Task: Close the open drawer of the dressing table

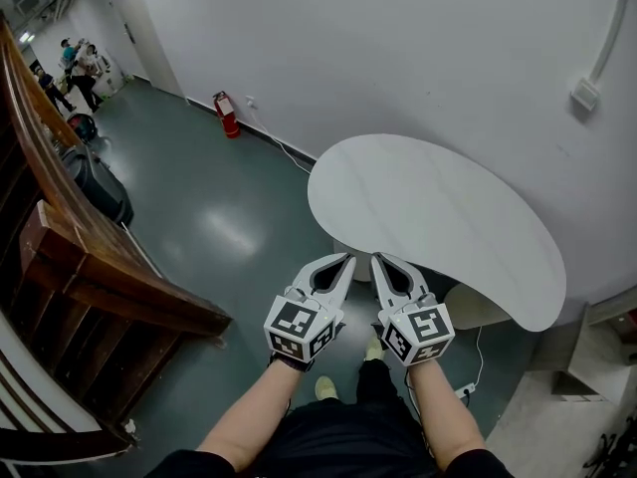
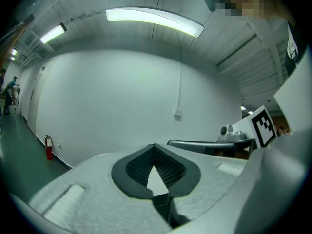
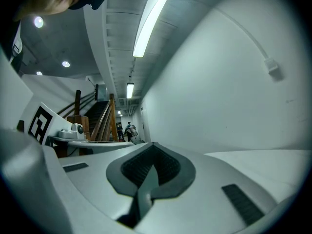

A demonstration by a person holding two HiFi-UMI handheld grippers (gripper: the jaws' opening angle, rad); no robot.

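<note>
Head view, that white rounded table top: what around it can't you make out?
Any drawer: head view, the white rounded table top covers whatever lies under it.
Distant people at the corridor's end: head view, too small.
Table front: in their own views the left gripper and right gripper block it.

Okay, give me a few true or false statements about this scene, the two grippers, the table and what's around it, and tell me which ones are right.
1. The left gripper and the right gripper both have their jaws together with nothing between them. True.
2. The white tabletop is rectangular. False: its outline is rounded, somewhat like a bean.
3. A red fire extinguisher stands by the wall. True.
4. The left gripper grips a drawer handle. False: it holds nothing.
5. The wooden stair railing is at the right of the head view. False: it runs along the left side.
</note>
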